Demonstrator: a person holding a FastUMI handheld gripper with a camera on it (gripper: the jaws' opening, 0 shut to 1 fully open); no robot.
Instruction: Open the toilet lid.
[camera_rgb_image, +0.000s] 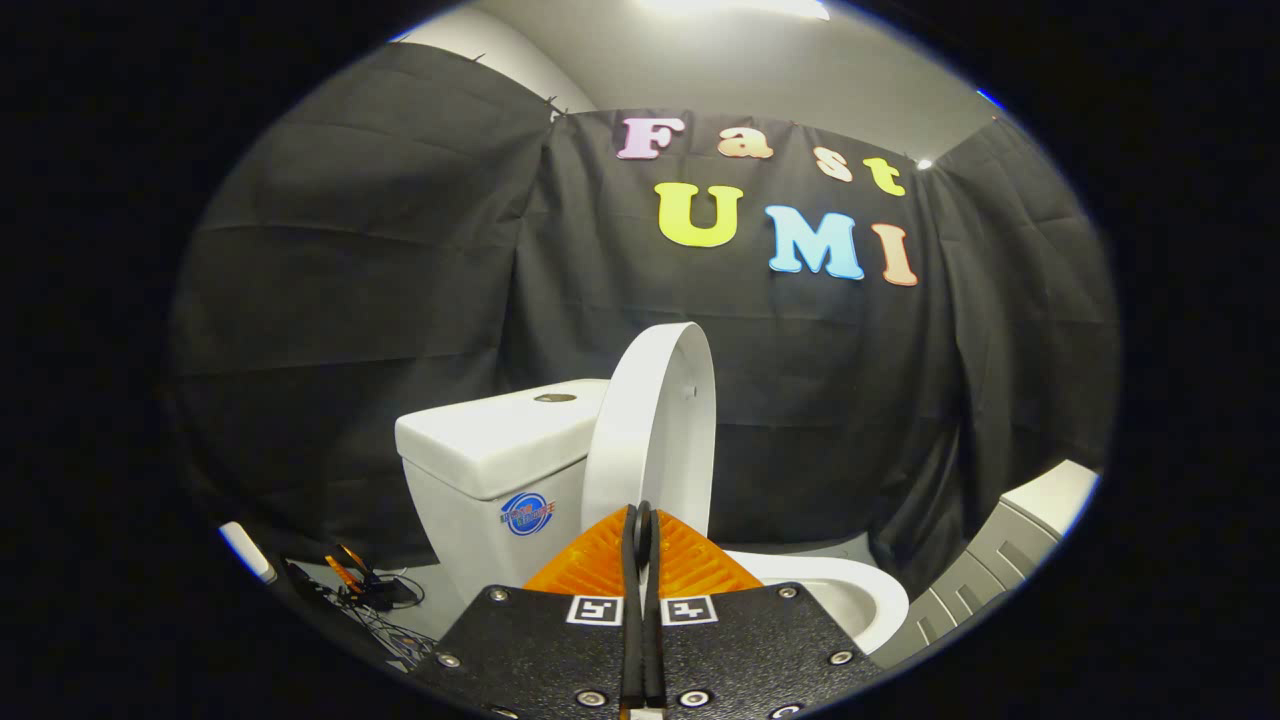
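Observation:
A white toilet stands ahead of me. Its lid (655, 420) is raised upright, seen nearly edge-on, leaning back toward the white tank (490, 445). The open bowl and seat rim (860, 595) lie to the right of the lid's base. My gripper (641, 515) is shut, its two orange fingers (590, 565) pressed together with nothing between them. The fingertips sit just in front of the lid's lower edge; whether they touch it is unclear.
Black cloth walls close off the booth behind and beside the toilet. Cables and small orange-handled tools (360, 585) lie on the floor left of the tank. A grey and white cabinet (1000, 560) stands to the right of the bowl.

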